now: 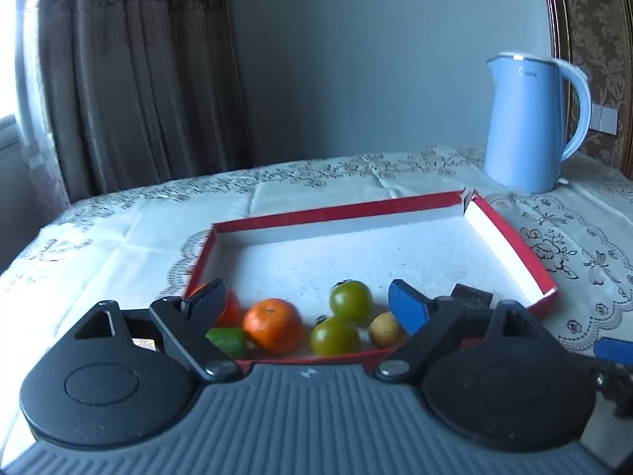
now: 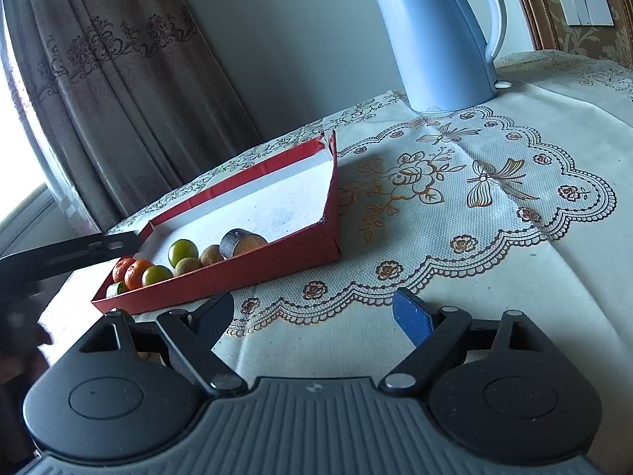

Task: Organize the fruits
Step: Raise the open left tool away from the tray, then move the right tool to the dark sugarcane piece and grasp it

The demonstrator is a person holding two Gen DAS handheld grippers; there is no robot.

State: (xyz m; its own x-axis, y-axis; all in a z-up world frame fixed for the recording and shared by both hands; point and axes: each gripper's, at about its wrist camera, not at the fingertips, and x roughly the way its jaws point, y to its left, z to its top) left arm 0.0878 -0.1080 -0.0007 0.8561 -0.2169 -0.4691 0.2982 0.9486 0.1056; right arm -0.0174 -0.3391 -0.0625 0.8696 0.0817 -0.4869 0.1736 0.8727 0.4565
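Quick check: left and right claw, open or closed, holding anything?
Left claw: open, empty, over the fruit in the red tray.
Right claw: open, empty, over the tablecloth.

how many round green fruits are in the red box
2: one round green fruit sits mid-row in the shallow red cardboard box, the other nearer its front wall. More may hide behind the jaws.

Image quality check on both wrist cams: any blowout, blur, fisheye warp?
Left wrist view: window strip at the left edge blown out, fruits in the red tray slightly soft, kettle sharp enough. Right wrist view: window blown out too, strong fisheye tilt on the kettle, tablecloth pattern crisp.
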